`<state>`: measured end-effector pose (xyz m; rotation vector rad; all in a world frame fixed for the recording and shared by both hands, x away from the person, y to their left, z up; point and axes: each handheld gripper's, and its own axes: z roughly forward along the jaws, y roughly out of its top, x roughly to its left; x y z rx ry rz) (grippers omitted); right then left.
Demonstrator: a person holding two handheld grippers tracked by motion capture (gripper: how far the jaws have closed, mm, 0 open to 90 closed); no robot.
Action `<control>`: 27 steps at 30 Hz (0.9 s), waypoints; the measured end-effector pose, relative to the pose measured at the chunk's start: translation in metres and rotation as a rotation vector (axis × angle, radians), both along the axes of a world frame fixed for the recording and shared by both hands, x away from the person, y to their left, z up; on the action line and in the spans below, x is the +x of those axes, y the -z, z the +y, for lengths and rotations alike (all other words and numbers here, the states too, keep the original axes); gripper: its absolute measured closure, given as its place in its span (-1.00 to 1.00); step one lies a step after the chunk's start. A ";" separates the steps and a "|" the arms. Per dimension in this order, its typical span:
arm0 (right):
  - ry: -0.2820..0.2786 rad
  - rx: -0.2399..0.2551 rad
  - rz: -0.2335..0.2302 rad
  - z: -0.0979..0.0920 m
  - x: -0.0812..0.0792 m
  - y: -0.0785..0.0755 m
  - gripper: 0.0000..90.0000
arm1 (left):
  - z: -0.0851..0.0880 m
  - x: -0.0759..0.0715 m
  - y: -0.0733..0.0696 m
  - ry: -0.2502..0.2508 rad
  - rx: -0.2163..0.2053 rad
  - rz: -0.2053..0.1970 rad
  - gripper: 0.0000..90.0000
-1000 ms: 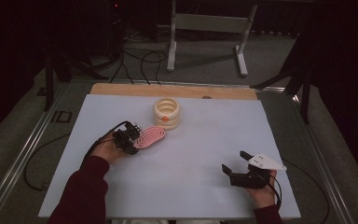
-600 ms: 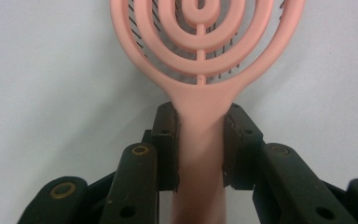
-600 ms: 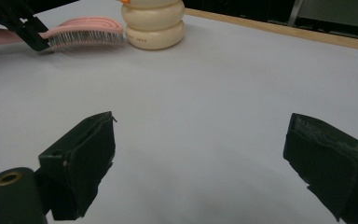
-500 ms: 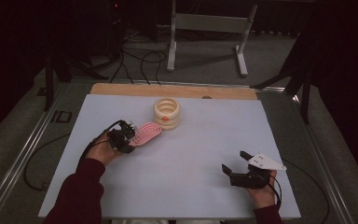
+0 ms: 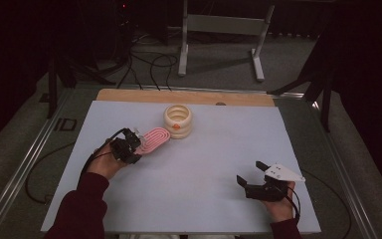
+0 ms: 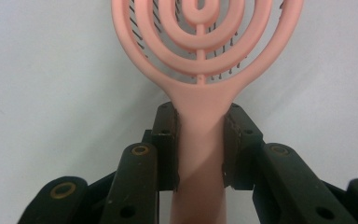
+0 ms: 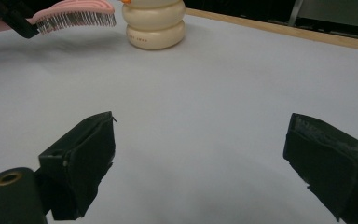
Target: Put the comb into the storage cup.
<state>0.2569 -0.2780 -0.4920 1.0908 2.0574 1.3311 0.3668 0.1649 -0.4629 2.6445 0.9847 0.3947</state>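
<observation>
The left hand-held gripper (image 5: 132, 145) clamped the handle of the pink hairbrush (image 5: 155, 139), whose head reached ahead of its jaws, bristles down, above the white bench (image 5: 204, 164) toward the cream ringed container (image 5: 178, 120). Well apart, the right hand-held gripper (image 5: 251, 178) sat with jaws spread, empty.

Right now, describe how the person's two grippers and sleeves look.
Both grippers are black with two blocky, flat-padded jaws on hinged links fixed by brass-coloured rivets. The left gripper trails a black cable looping past the wrist. The right gripper carries a pale grey three-cornered plate on top and its own black cable. Both sleeves are dark maroon.
</observation>
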 end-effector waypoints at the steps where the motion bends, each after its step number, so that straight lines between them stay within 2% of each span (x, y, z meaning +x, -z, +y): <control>1: 0.000 0.000 0.000 0.000 0.000 0.000 -0.80 | 0.000 0.000 0.000 0.000 0.000 0.000 0.56; 2: 0.000 0.000 0.000 0.000 0.000 0.000 -0.80 | 0.002 -0.002 -0.002 -0.007 -0.004 -0.018 0.56; 8: -0.001 -0.004 0.000 0.000 0.000 0.000 -0.80 | 0.005 -0.006 -0.005 -0.026 -0.020 -0.038 0.56; 23: -0.006 -0.003 0.001 0.001 0.000 0.001 -0.80 | 0.016 -0.018 -0.009 -0.078 -0.076 -0.121 0.56; 27: -0.007 -0.004 0.003 0.002 0.001 0.002 -0.80 | 0.020 -0.023 -0.008 -0.107 -0.108 -0.151 0.56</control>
